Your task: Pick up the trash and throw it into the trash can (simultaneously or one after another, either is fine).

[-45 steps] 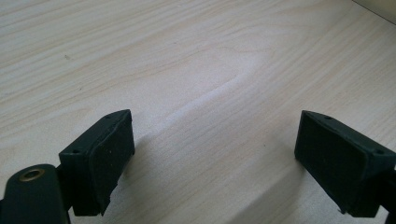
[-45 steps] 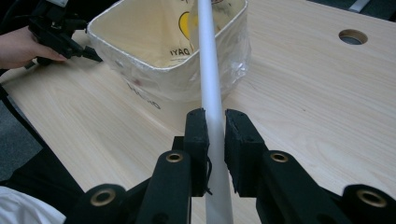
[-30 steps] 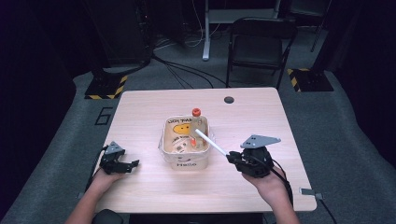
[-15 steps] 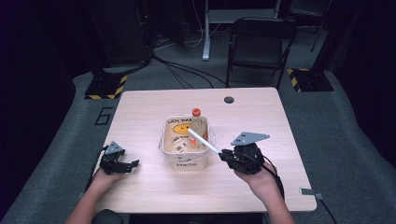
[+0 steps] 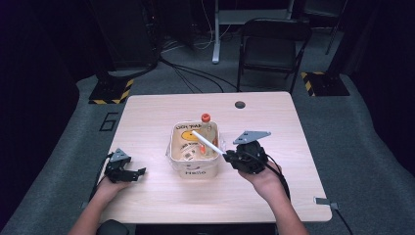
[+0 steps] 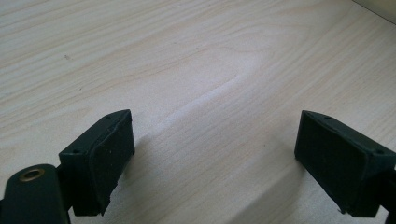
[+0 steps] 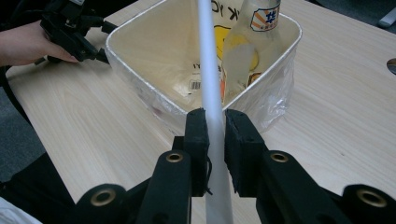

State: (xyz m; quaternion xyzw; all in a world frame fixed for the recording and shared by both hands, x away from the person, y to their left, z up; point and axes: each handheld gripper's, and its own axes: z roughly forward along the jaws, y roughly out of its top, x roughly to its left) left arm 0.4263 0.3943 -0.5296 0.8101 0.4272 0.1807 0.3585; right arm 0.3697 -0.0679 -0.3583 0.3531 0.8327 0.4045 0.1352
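A white stick [image 7: 209, 79] is clamped between the jaws of my right gripper [image 7: 215, 122], which is shut on it. In the high view the stick [image 5: 205, 141] slants up and left from the right gripper [image 5: 230, 156] over a cream square tub [image 5: 194, 166] printed with "Hello". Inside the tub stands a clear bottle [image 7: 247, 46] with an orange cap [image 5: 206, 117]. My left gripper [image 5: 138, 172] rests open near the table's front left, held by a hand; its jaws stand wide apart over bare wood [image 6: 215, 154].
The light wooden table [image 5: 274, 122] has a round cable hole [image 5: 240, 104] near its far edge. A black folding chair [image 5: 274, 44] stands beyond the table. Cables and yellow-black striped bases lie on the grey floor.
My right gripper has moved left toward the tub with the stick, whose free end now reaches farther over the tub. The left gripper has stayed put.
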